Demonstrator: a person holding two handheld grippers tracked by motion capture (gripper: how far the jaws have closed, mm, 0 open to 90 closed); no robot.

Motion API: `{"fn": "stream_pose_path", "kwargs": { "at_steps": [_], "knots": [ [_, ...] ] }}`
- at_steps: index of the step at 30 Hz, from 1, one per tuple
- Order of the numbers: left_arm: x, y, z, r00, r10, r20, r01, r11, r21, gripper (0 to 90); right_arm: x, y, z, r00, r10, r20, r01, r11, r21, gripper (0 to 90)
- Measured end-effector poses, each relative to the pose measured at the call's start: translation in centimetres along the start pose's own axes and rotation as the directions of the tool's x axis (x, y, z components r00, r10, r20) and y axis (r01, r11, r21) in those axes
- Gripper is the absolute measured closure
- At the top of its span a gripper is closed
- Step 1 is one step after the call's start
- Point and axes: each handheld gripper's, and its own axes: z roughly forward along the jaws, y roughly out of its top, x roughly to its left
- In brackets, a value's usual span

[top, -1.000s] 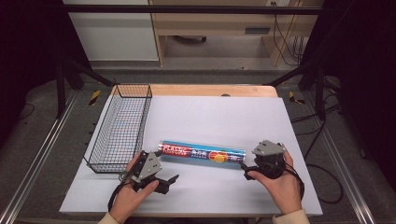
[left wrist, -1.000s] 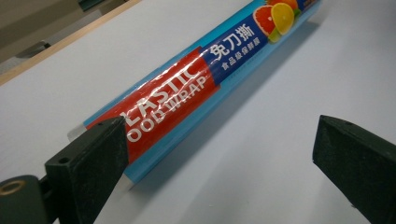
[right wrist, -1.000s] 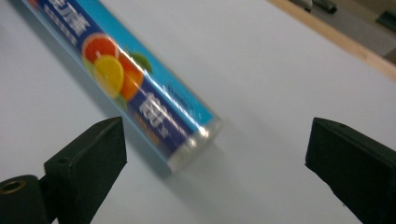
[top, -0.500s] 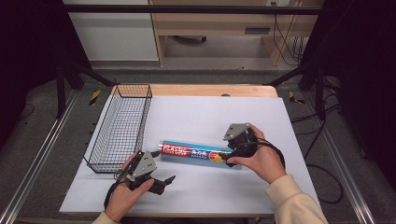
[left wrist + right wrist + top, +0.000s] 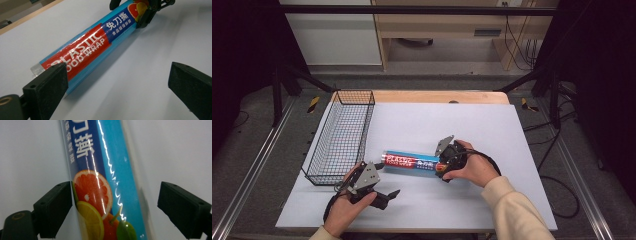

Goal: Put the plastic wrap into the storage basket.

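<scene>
A pale, flat surface [image 5: 492,125] carries everything here, with a strip of bare wood showing along its far edge. At its left side stands a black wire basket [image 5: 343,135], long and narrow, running from the far edge toward the near side. Near the middle, a little to the near side, lies a roll of plastic wrap [image 5: 412,161] in a blue and red printed sleeve, flat on its side, its left end close to the basket but apart from it.
</scene>
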Motion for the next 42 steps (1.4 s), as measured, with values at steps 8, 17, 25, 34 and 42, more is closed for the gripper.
{"fn": "stream_pose_path", "kwargs": {
  "at_steps": [8,17,25,34,42],
  "knots": [
    [0.0,0.0,0.0,1.0000,0.001,0.005,-0.001,1.0000,0.006,2.8,-0.2,-0.2,0.8,0.9991,-0.008,-0.041,0.009,0.999,0.045,26.5],
    [0.1,0.6,-0.2,0.9998,0.021,-0.003,-0.021,0.9998,0.004,3.2,0.7,-0.3,0.1,0.9971,-0.074,0.017,0.073,0.997,0.015,28.9],
    [1.8,3.8,0.4,0.9925,0.119,-0.029,-0.117,0.9921,0.045,3.7,-0.3,-0.4,-2.9,0.9941,-0.098,0.045,0.098,0.995,0.009,29.0],
    [3.5,7.9,2.2,0.9745,0.224,0.001,-0.224,0.9709,0.086,3.8,-1.9,-0.5,-5.9,0.9856,-0.131,0.107,0.127,0.991,0.043,29.1],
    [3.8,11.4,3.7,0.9439,0.330,-0.021,-0.325,0.9389,0.113,4.3,-2.4,0.3,-9.4,0.9706,-0.174,0.167,0.168,0.985,0.046,29.2]
  ]
}}
